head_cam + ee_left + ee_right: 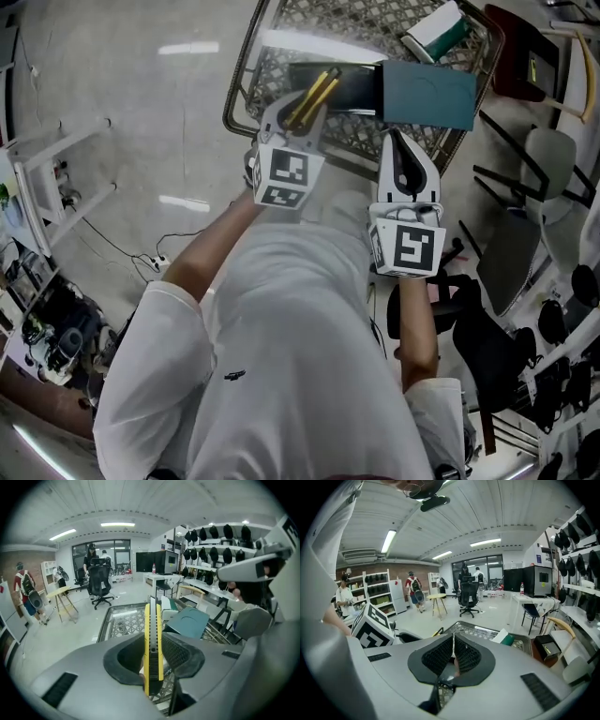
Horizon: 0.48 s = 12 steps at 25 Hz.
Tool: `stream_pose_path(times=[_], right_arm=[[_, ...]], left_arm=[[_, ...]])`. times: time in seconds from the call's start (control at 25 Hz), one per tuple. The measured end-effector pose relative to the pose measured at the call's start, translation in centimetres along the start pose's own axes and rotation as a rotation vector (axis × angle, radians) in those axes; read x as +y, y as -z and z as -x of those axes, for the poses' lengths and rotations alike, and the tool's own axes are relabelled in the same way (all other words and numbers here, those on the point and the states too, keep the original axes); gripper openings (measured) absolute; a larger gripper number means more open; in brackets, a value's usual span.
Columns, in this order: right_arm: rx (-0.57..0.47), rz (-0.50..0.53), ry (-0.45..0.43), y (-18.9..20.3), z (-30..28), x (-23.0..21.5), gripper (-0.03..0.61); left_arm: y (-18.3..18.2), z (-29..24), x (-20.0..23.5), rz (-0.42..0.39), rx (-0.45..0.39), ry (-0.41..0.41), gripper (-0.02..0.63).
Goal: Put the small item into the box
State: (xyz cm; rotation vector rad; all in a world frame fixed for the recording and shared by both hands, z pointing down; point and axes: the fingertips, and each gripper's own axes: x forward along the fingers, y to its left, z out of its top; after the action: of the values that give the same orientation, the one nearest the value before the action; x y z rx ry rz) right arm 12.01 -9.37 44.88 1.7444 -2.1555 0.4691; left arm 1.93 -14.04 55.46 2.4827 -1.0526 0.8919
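Yellow utility knife [153, 651] sitting clamped upright in left gripper [302, 108] fingers, long axis running along fingers, tip pointing toward teal box [427, 94] lying just ahead-right on mesh counter [375, 23]. Left gripper nearer. Right gripper [453, 654] fingers pressing together, holding nothing. One knife, one box.

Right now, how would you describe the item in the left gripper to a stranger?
Find the metal mesh table before the person. Over its near edge, the left gripper is shut on a slim cutter knife. It alone is yellow and black; the box beside it is dark teal.
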Motion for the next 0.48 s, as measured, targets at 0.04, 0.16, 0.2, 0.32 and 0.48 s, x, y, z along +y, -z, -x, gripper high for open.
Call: stream_pose_path(times=[0.04,0.16,0.2,0.32,0.48], right_arm=[[0.003,-0.003,-0.004,0.4,-0.3,-0.1,0.005],[0.017,-0.016,-0.020,1.6,-1.0,0.2,0.005],[0.020,-0.020,-0.027,1.9,-1.3,0.4,0.005],[0.023,-0.029,-0.042,2.6,-2.0,0.8,0.005],[0.033,-0.038,-0.043,3.7,-2.6,0.7,0.005]], left_arm=[[0.5,-0.6,0.0,0.000,0.003,-0.004,0.109],[2.0,-2.0,-0.4,-0.024,0.018,-0.001,0.109],[2.5,-2.5,-0.5,-0.031,0.026,0.003,0.109],[3.7,-3.9,-0.4,-0.022,0.051,0.010,0.109],[4.6,-5.4,-0.4,-0.053,0.051,0.025,0.109]])
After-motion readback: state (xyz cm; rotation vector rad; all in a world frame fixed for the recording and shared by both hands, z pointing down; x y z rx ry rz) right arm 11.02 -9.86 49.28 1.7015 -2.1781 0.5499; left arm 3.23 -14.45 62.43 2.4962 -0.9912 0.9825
